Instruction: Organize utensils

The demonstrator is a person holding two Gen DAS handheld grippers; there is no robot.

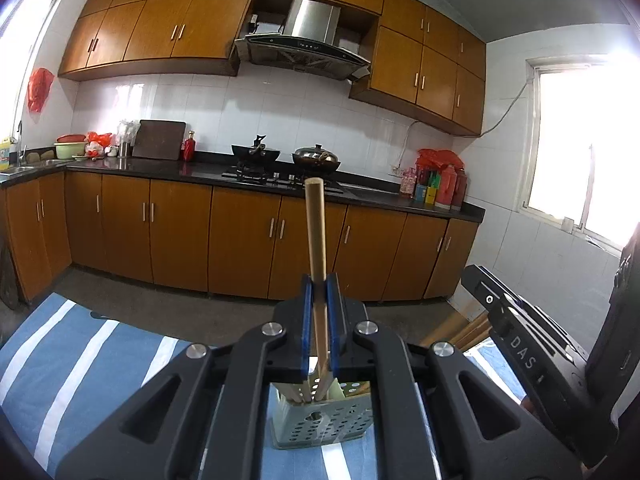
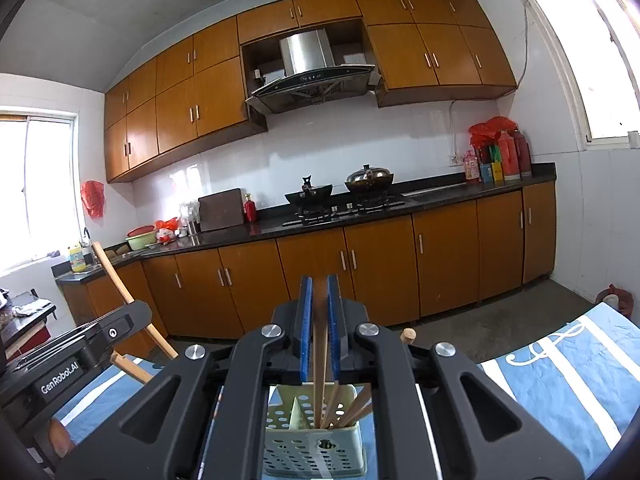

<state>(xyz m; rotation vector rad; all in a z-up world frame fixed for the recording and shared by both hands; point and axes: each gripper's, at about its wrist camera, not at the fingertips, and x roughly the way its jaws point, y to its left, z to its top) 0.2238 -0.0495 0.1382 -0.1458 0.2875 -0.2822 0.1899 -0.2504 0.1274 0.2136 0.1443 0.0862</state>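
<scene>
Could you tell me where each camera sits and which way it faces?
Left wrist: on the left gripper, facing the stove; its jaws pinch a chopstick over the holder; the right gripper is at right.
Right wrist: on the right gripper, same wall; chopstick pinched; left gripper at left.
Shared: stove, holder, striped cloth.

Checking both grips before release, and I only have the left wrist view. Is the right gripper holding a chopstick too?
Observer: Yes. The right gripper is shut on a chopstick, and its lower end is down inside the holder.
Operator: Which compartment?
Observer: The one right of the divider.
Operator: Anything else in there?
Observer: Several other chopsticks, leaning toward the right.
</scene>
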